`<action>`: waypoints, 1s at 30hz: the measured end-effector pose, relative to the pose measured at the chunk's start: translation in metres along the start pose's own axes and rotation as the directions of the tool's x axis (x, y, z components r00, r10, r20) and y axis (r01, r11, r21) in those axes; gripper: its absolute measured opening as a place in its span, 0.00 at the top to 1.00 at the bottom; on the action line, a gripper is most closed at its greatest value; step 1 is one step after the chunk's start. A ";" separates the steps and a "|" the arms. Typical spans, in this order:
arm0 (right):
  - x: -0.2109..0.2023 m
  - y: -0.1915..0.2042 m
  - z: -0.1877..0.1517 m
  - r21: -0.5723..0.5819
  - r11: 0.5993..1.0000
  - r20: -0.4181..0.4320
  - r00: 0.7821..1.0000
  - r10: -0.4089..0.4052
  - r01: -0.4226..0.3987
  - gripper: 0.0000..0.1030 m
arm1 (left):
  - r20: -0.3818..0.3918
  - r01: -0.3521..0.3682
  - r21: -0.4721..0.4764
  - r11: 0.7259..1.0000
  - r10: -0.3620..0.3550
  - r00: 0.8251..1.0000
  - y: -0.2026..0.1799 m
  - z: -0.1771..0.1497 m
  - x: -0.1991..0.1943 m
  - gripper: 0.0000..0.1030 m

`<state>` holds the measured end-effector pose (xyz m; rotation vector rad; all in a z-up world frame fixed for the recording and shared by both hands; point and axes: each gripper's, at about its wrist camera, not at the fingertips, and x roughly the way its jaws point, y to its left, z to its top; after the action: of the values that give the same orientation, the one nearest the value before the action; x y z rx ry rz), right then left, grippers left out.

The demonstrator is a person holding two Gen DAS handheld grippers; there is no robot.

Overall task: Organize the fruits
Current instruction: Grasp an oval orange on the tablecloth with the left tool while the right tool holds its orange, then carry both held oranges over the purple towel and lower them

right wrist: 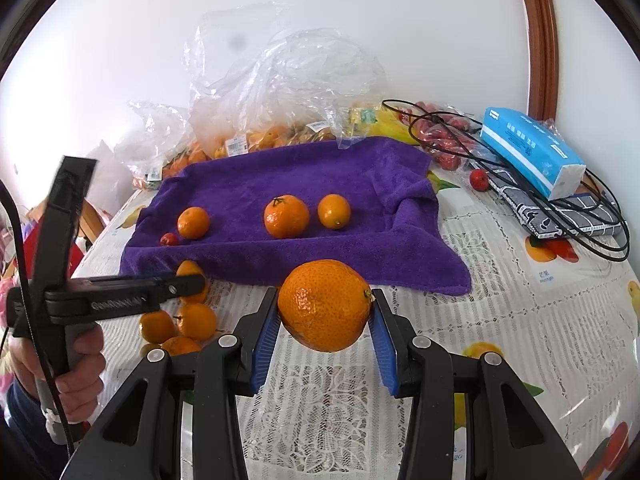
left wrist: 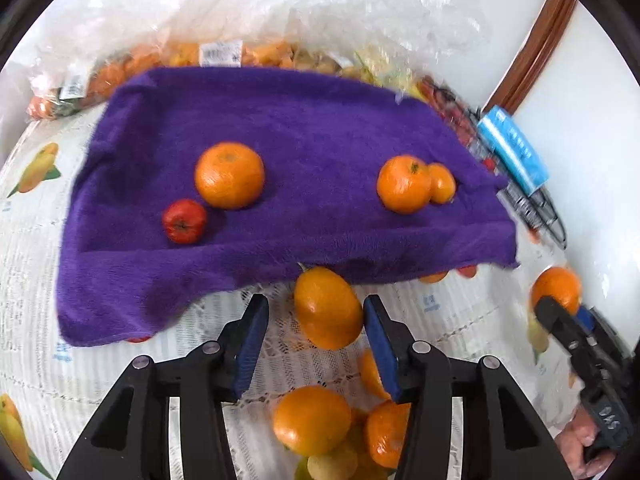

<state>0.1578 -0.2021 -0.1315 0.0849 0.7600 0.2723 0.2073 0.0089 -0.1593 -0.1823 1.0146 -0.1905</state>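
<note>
Right tongs [right wrist: 325, 330] clamp mandarin [right wrist: 324, 305], stem end pointing right.

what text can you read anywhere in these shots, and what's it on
Left gripper body: embossed brand, too blurred to read.
Blue tissue pack: white characters, too small to read.
Price stickers on the plastic bags: barcodes, unreadable.
Tablecloth: small blue captions beside the fruit prints, unreadable.
Right gripper handle: markings, not legible.

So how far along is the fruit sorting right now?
Partly done. Four fruits already sit on the purple towel: three oranges and a small red fruit. The right gripper holds a large orange; the left gripper is open around an oval orange. A pile of oranges remains on the tablecloth.
</note>
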 end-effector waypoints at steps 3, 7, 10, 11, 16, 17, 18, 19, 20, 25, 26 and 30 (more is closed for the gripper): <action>0.001 -0.002 0.000 0.000 1.000 -0.001 1.000 -0.004 0.004 0.58 | 0.003 0.000 0.050 0.999 0.000 1.000 -0.010 -0.002 0.003 0.69; 0.002 -0.006 0.000 0.008 1.000 -0.001 1.000 -0.010 0.010 0.58 | 0.018 -0.003 0.040 0.999 0.002 1.000 -0.009 -0.001 -0.001 0.70; 0.001 -0.008 0.001 0.015 1.000 0.005 1.000 -0.004 0.004 0.58 | 0.039 0.003 0.021 1.000 -0.003 0.999 -0.005 0.000 -0.010 0.70; 0.000 -0.007 0.002 0.016 1.000 0.009 1.000 -0.003 0.003 0.58 | 0.047 0.002 0.018 1.000 -0.003 0.999 -0.005 0.001 -0.013 0.70; -0.003 -0.003 0.006 0.011 1.000 0.022 1.000 0.002 -0.003 0.58 | 0.102 0.022 -0.006 1.000 -0.021 0.995 0.002 0.002 -0.036 0.71; -0.003 -0.001 0.008 0.009 1.000 0.023 1.000 0.001 -0.002 0.58 | 0.112 0.032 -0.014 0.999 -0.030 0.993 0.004 0.003 -0.041 0.71; -0.004 0.000 0.009 0.007 1.000 0.024 1.000 0.002 -0.002 0.58 | 0.118 0.035 -0.020 0.999 -0.033 0.992 0.006 0.004 -0.043 0.71; -0.004 0.003 0.012 0.003 1.000 0.027 1.000 0.000 0.000 0.58 | 0.128 0.037 -0.025 0.999 -0.034 0.991 0.007 0.005 -0.047 0.71; -0.004 0.004 0.014 0.000 1.000 0.030 1.000 -0.002 0.002 0.58 | 0.136 0.038 -0.026 0.999 -0.034 0.990 0.008 0.006 -0.050 0.71; -0.004 0.012 0.025 -0.010 1.000 0.040 0.999 -0.010 0.011 0.58 | 0.180 0.056 -0.045 0.997 -0.047 0.983 0.017 0.012 -0.067 0.71; -0.004 0.014 0.028 -0.011 1.000 0.044 0.999 -0.012 0.012 0.58 | 0.188 0.058 -0.048 0.997 -0.048 0.981 0.019 0.014 -0.070 0.71; -0.005 0.020 0.041 -0.025 0.999 0.067 0.998 -0.022 0.024 0.58 | 0.225 0.035 -0.055 0.998 -0.022 0.974 0.027 0.024 -0.079 0.71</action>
<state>0.1785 -0.1831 -0.0948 0.0604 0.6911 0.2561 0.1889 0.0555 -0.0885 -0.2657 0.7929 -0.1621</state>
